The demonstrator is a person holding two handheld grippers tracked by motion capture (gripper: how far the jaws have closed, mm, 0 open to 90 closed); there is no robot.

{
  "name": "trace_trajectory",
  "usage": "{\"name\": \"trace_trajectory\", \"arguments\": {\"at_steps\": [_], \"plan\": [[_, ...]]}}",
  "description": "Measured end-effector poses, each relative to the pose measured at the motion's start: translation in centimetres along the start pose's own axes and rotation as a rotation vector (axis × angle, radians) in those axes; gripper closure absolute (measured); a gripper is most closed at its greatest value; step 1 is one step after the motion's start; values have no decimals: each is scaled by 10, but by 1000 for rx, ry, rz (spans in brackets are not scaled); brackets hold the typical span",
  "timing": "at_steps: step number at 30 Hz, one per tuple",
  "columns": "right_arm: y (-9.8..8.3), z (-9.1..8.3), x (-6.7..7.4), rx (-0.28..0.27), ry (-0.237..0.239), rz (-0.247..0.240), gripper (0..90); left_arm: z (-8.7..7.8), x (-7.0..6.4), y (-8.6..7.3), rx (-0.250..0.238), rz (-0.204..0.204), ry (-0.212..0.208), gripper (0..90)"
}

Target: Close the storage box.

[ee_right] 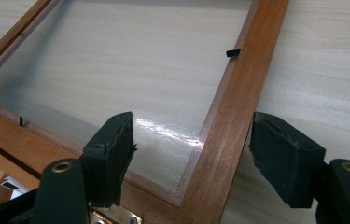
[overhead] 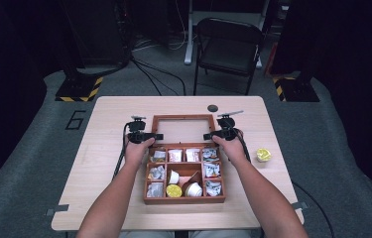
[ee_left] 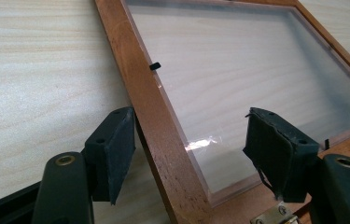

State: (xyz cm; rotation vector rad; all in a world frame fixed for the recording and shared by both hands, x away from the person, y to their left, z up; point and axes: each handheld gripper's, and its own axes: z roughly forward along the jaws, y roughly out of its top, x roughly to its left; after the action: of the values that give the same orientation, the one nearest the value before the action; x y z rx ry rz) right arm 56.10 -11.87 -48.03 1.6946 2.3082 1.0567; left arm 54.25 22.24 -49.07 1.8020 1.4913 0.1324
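Wooden box on table, near edge, full of small packets and cups in little compartments. Lid with clear window swung open, lying flat on far side of box, joined by hinges. Left gripper at left side of lid, jaws apart, left frame rail between them; left pad close against rail, cannot tell if touching, right pad well clear over window. Right gripper at right side of lid, jaws apart, right frame rail between them, pads not pressing on wood. Small yellow cup alone on table, right of box. Black disc on table, far of lid.
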Motion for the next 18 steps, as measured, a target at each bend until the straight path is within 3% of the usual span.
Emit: {"name": "trace_trajectory", "arguments": {"at_steps": [5,7,11,18], "plan": [[0,0,-1,2,7,2,299,1,0,-1,4,-12,-3,328],[0,1,-1,8,11,7,291,2,1,-1,7,5,0,328],[-1,4,-2,11,17,13,269,4,2,-2,3,-21,-9,310],[-1,5,-4,11,30,19,263,5,3,-1,7,-25,-23,301]]}}
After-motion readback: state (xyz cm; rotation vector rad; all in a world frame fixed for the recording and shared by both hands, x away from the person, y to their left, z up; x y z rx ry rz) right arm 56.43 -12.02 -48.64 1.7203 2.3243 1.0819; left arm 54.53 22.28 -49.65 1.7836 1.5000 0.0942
